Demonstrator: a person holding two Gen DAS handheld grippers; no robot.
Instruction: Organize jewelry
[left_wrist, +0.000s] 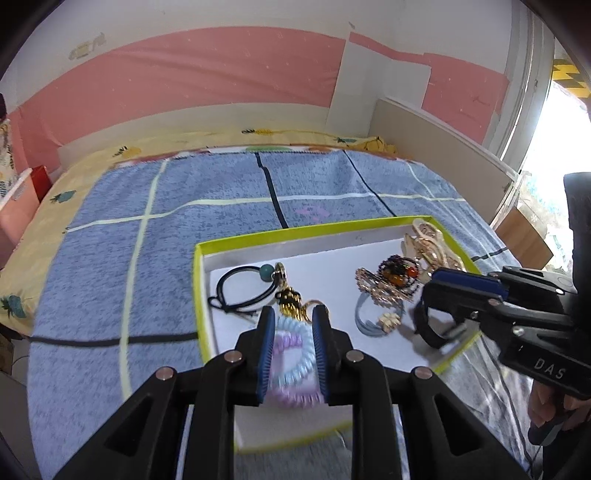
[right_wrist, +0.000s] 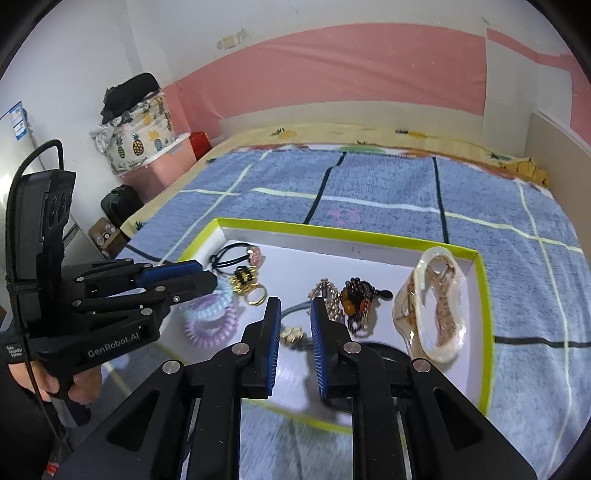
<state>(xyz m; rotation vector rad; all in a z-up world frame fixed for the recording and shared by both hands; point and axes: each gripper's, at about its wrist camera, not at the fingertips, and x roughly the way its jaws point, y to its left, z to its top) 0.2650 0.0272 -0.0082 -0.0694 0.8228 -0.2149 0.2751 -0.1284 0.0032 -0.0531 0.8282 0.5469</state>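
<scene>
A white tray with a lime rim (left_wrist: 295, 232) (right_wrist: 332, 229) lies on the blue blanket. In it: pastel coil hair ties (left_wrist: 295, 354) (right_wrist: 212, 317), a black elastic with a bead (left_wrist: 240, 286) (right_wrist: 236, 258), a gold clip and ring (right_wrist: 251, 286), a dark beaded piece (left_wrist: 400, 273) (right_wrist: 358, 295), a blue tie with a gold flower (left_wrist: 388, 321) (right_wrist: 293, 335), and a shell-like clip with gold chain (left_wrist: 432, 243) (right_wrist: 436, 310). My left gripper (left_wrist: 294, 315) is open around the coil ties. My right gripper (right_wrist: 294, 306) is open over the flower tie.
The blue checked blanket (left_wrist: 147, 258) covers a bed with a yellow pineapple sheet. A pink wall is behind. Pink storage bins (right_wrist: 155, 173) and a dark bag (right_wrist: 120, 203) stand left of the bed. A beige board (left_wrist: 443, 155) lines the right side.
</scene>
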